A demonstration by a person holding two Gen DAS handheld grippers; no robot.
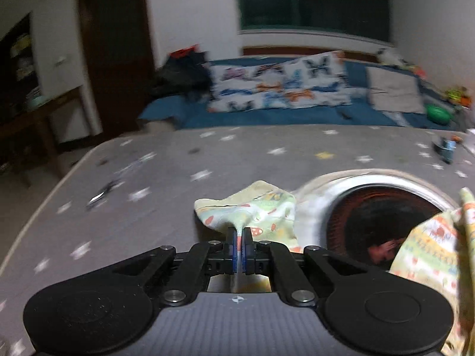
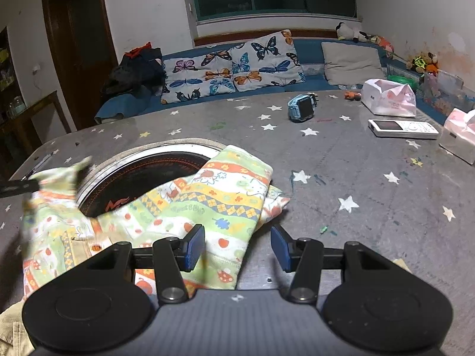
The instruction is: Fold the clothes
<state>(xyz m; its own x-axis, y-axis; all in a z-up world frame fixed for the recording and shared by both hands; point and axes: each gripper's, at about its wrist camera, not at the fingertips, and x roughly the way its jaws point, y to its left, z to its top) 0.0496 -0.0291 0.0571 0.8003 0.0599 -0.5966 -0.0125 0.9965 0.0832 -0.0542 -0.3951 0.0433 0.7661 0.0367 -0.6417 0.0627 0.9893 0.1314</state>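
A small patterned child's garment (image 2: pixel 207 198), green, yellow and orange, lies on the grey star-print table (image 2: pixel 371 184), partly over a round inset burner (image 2: pixel 142 172). My left gripper (image 1: pixel 239 237) is shut on one end of the garment (image 1: pixel 255 210) and holds it lifted above the table. That gripper's dark tip also shows at the left edge of the right wrist view (image 2: pixel 20 187). My right gripper (image 2: pixel 237 244) is open and empty, just above the near edge of the garment's folded leg.
On the table's far right are a blue toy watch (image 2: pixel 302 109), a white remote (image 2: pixel 402 128), a pink-and-white bag (image 2: pixel 389 98) and a tissue pack (image 2: pixel 458 136). A blue sofa with butterfly pillows (image 2: pixel 231 65) stands behind the table. The table edge falls away at the left.
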